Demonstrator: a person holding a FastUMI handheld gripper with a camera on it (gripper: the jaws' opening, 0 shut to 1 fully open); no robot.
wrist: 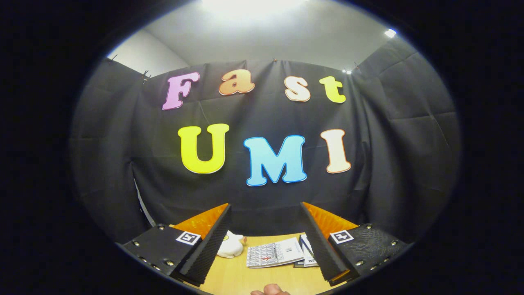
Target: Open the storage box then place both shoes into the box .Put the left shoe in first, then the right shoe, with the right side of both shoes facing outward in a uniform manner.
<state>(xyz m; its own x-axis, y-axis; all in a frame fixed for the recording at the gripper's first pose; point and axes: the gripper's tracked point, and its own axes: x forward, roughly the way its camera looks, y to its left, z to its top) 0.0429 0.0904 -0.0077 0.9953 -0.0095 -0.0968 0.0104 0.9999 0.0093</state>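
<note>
Gripper (266, 211) fingers spread wide, holding nothing; ribbed pads (208, 246) face inward. Between them, on a smooth wooden table (229, 278): a rounded white shoe (231, 244) beside the left finger, its axis unclear, and flat printed booklets (274, 254) by the right. A fingertip (270, 290) shows nearest.

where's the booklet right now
In the gripper view, the booklet lies flat on the table, between the open gripper fingers, right of a white toy.
</note>
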